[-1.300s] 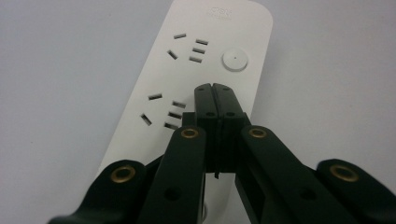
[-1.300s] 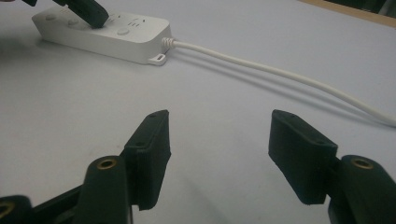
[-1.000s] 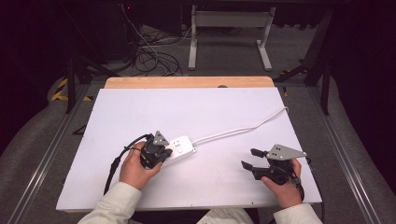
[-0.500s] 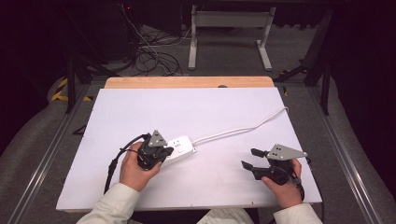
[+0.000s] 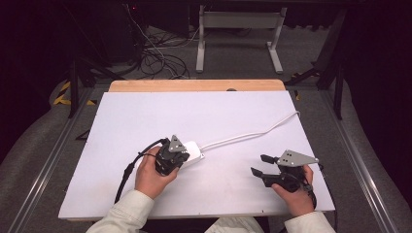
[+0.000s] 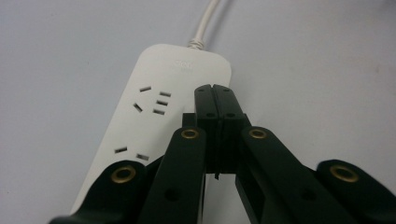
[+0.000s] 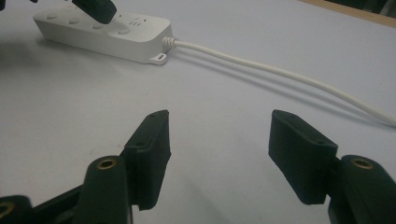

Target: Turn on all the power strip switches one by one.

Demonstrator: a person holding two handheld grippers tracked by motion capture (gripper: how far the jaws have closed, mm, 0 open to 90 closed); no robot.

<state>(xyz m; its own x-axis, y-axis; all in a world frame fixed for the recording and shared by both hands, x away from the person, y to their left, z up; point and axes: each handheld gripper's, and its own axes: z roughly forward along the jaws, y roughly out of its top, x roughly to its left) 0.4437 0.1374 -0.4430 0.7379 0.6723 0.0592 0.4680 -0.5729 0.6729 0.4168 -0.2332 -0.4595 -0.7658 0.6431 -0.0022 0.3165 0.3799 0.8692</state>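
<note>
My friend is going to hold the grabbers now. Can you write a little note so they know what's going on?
Left gripper: jaws shut with nothing between them, tips over the white plastic power strip, beside its sockets; I can't tell if they touch it.
Right gripper: jaws open, empty, over the white table cover, apart from the strip.
The strip lies flat near the table's middle; its white cord runs off toward the right edge.
Done: nothing shows as changed on the strip.
Left: probably pressing or moving the strip with the left gripper.
</note>
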